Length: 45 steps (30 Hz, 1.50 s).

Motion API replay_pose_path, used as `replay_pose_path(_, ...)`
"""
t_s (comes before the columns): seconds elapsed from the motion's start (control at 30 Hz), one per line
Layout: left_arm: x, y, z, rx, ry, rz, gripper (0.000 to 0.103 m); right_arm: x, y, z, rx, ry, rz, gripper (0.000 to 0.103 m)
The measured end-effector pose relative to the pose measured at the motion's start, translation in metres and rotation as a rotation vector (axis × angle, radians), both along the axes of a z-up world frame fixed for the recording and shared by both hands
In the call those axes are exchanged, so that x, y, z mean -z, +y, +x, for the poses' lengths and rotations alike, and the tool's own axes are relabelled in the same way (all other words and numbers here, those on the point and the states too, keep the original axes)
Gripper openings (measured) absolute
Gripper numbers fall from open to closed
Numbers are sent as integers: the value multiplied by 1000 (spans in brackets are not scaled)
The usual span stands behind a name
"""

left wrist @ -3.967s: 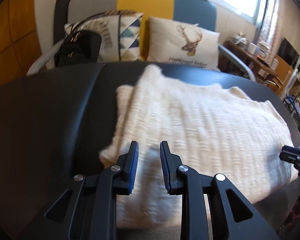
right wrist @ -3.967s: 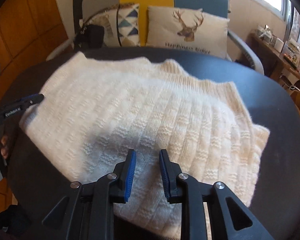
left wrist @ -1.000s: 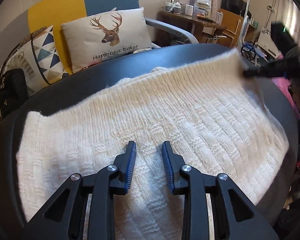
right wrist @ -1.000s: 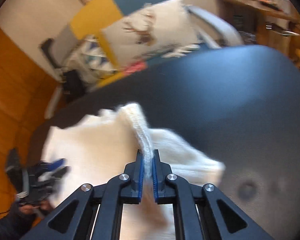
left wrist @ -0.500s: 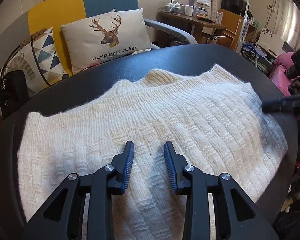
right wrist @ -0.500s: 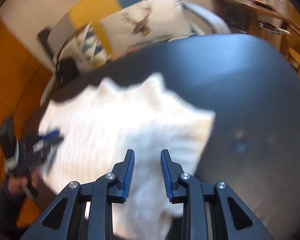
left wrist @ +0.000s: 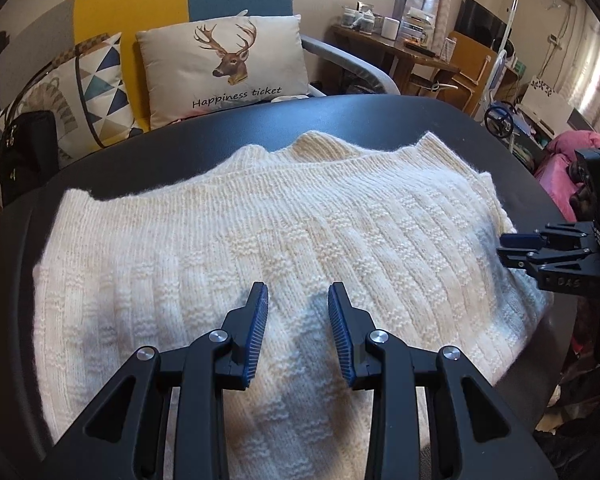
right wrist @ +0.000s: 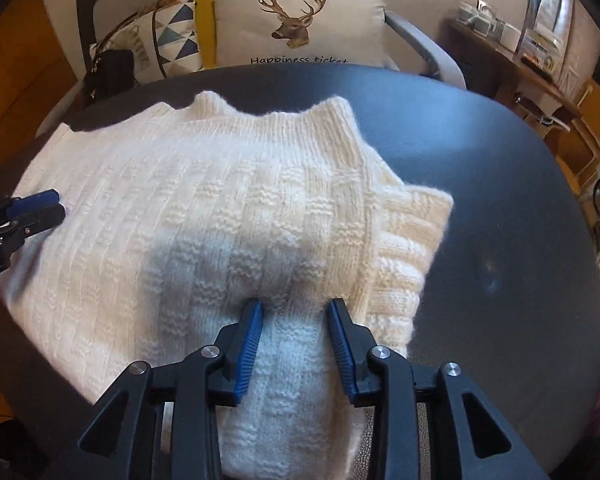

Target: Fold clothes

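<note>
A cream knitted sweater (left wrist: 260, 240) lies folded on a dark round bench (left wrist: 400, 120), covering most of its near and middle surface. In the right wrist view, a second layer of the sweater sticks out from under its right edge. The left tongs (left wrist: 298, 320) hang over the near part of the sweater with their blue-padded jaws apart, holding nothing. The right tongs (right wrist: 294, 328) sit low over the sweater's near right part, jaws also apart and empty, with knit fabric showing between them. Beyond the far side of the bench stands a sofa with a deer cushion (left wrist: 224, 68) and a triangle-patterned cushion (left wrist: 88, 92).
</note>
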State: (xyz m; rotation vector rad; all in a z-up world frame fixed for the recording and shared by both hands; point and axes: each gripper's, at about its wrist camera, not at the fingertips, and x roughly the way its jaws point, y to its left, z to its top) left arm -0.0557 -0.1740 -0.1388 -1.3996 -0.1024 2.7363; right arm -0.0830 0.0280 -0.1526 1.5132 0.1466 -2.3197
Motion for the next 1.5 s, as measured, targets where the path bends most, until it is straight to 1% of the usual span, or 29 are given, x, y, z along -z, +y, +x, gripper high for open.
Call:
replay_pose_path(0.03,-1,-1,3,-2,4,-4,34,-5,11,4,12,-34,-52,34)
replay_pose_path(0.07,-2,-2,5,-3,7,-9,34,-13,18,10,27,-36,-92,34)
replay_pose_path(0.13,-2,-5,9,-5,7,-8,34,-27,26,27,41,6,-115,35)
replay_pose_path(0.17,-2,-6,12,-5,7,-7,34,-32,29,35,43,5,-127,36)
replay_pose_path(0.23,0,-7,15,-5,7,-10,34,-27,28,49,36,-78,-165,44)
replay_pose_path(0.27,0,-7,17,-5,7,-14,34,-23,25,56,34,-104,-173,44)
replay_pose_path(0.37,1,-7,23,-3,8,-26,34,4,12,58,63,-118,-111,45)
replay_pose_path(0.4,1,-7,25,-2,9,-31,34,10,11,58,55,-98,-108,45)
replay_pose_path(0.43,1,-7,27,-1,11,-35,34,11,12,62,37,-67,-103,43)
replay_pose_path(0.5,1,-10,31,-4,15,-33,34,10,12,67,12,-46,-66,40)
replay_pose_path(0.6,0,-16,39,-17,24,-28,34,3,16,71,16,-68,-49,40)
replay_pose_path(0.7,0,-25,47,-32,27,-23,34,-13,12,76,17,-60,-46,43)
replay_pose_path(0.73,1,-27,50,-37,28,-25,34,-22,4,79,-5,-34,-59,46)
replay_pose_path(0.77,1,-30,53,-42,28,-26,34,-29,-5,81,-28,-14,-75,46)
replay_pose_path(0.83,3,-35,56,-55,21,-30,34,-33,-25,82,-69,1,-77,50)
replay_pose_path(0.9,9,-40,60,-75,6,-43,34,-26,-42,78,-97,4,-35,52)
replay_pose_path(1.0,16,-49,69,-103,-6,-16,34,-9,-41,76,-101,-16,25,53)
replay_pose_path(1.07,15,-55,77,-117,15,8,34,0,-37,78,-96,-27,54,53)
replay_pose_path(1.13,9,-64,87,-150,49,23,34,-7,-40,80,-98,-26,46,53)
replay_pose_path(1.2,3,-78,97,-203,80,34,34,-17,-47,83,-113,-12,28,53)
replay_pose_path(1.27,-3,-95,108,-259,107,57,34,-27,-65,87,-162,13,-11,53)
replay_pose_path(1.33,-6,-115,119,-317,124,65,34,-38,-88,93,-231,35,-52,53)
replay_pose_path(1.37,-8,-124,125,-346,133,68,34,-38,-100,94,-258,35,-58,53)
replay_pose_path(1.47,-5,-152,139,-398,132,81,34,-23,-142,89,-318,21,-30,53)
replay_pose_path(1.5,-3,-160,143,-408,129,86,34,-14,-147,86,-318,10,-4,53)
